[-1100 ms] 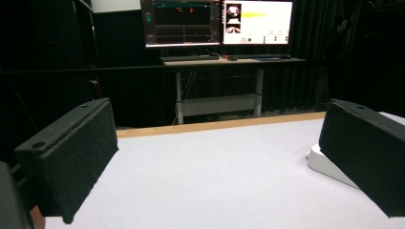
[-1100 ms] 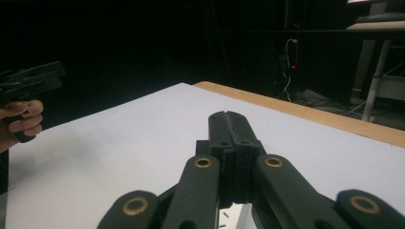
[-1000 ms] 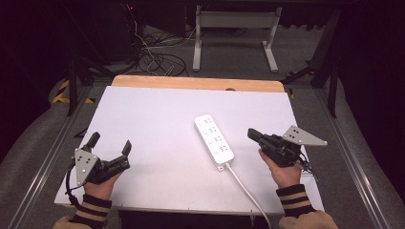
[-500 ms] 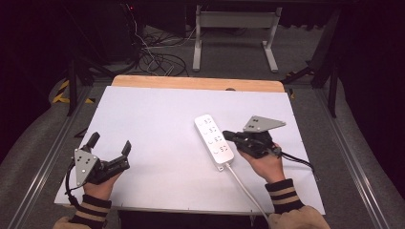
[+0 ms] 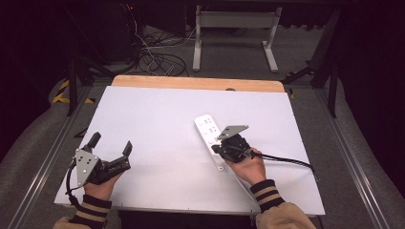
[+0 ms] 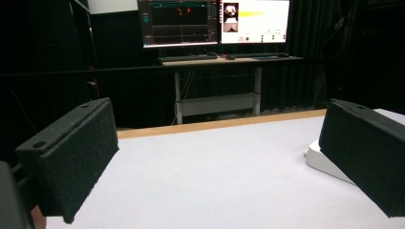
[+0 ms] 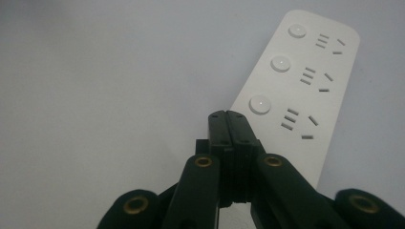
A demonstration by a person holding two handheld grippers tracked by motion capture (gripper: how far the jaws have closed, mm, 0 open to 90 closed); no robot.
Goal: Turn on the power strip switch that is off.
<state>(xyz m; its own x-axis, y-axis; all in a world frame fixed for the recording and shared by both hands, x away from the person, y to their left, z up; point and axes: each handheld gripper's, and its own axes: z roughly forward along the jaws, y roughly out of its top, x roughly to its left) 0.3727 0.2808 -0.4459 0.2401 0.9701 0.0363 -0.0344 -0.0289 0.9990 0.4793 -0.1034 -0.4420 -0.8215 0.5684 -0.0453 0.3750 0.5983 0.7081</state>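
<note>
Power strip [image 5: 210, 138] lies right of centre on the tabletop [image 5: 157, 119], long axis running away from me. My right gripper [image 5: 222, 149] has swung in from the right edge and now sits over the strip's near end — fingers pressed together, empty, tips just short of the nearest round button [image 7: 259, 104]. Judged step: pressing that switch. My left gripper [image 5: 111, 149] rests well apart, fingers spread.

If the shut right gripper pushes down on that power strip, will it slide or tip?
The power strip lies flat and long on the table, so it likely won't tip. Its smooth white shell may slide under a sideways push. The cable at its near end would probably drag and swing it.
</note>
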